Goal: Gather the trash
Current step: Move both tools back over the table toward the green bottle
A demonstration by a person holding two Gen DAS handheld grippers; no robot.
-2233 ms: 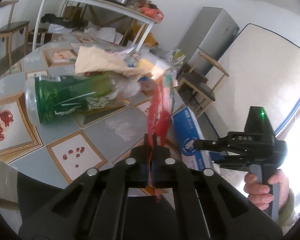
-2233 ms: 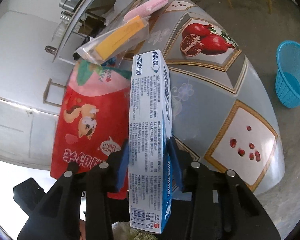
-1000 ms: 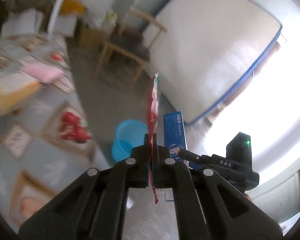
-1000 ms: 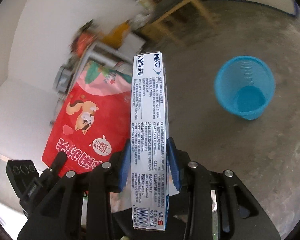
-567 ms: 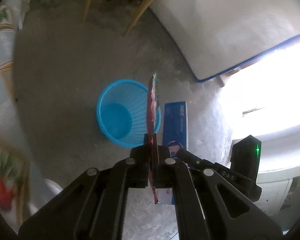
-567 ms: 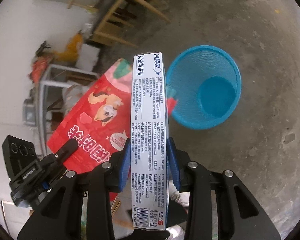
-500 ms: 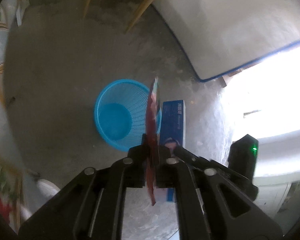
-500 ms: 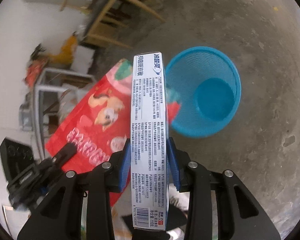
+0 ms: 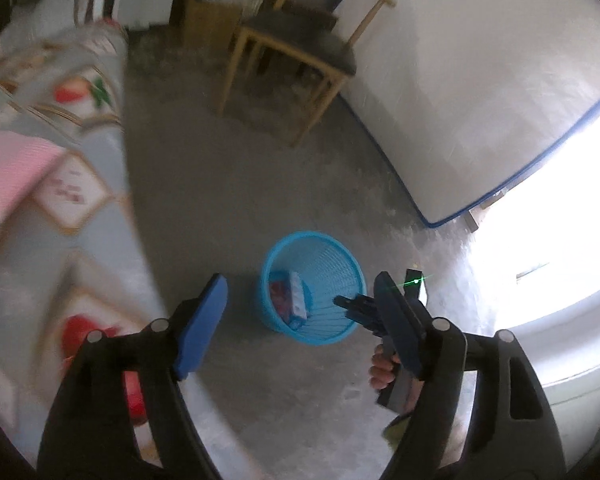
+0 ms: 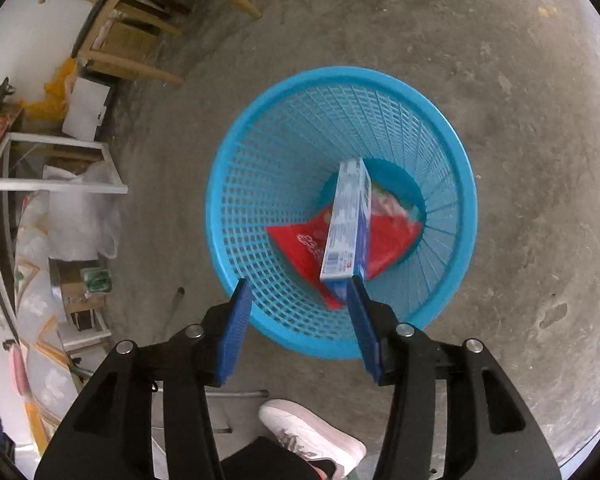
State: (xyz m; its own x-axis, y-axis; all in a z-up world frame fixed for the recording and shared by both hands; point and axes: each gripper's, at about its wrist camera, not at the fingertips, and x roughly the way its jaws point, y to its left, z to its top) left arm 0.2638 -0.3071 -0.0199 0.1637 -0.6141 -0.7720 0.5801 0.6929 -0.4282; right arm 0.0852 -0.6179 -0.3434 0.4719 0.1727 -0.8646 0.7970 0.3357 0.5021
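A blue mesh trash basket (image 10: 260, 184) stands on the concrete floor; it also shows in the left wrist view (image 9: 332, 256). Inside it lie a red snack bag (image 10: 388, 240) and a blue-white toothpaste box (image 10: 346, 228), the box leaning on top of the bag. Both also show in the left wrist view, the bag (image 9: 278, 296) and the box (image 9: 300, 296). My right gripper (image 10: 300, 292) is open and empty just above the basket's near rim. My left gripper (image 9: 300, 308) is open and empty, higher up; the right gripper's body (image 9: 364, 312) shows over the basket's right side.
A table with a fruit-print cloth (image 9: 60, 184) is at the left. A wooden chair (image 9: 300, 48) stands behind the basket, a mattress (image 9: 480, 92) leans on the wall at right. A metal shelf frame (image 10: 52, 160) and the person's white shoe (image 10: 312, 436) are nearby.
Both grippers have opened. The red bag and the toothpaste box have dropped from them into the basket. The left gripper has pulled back and up.
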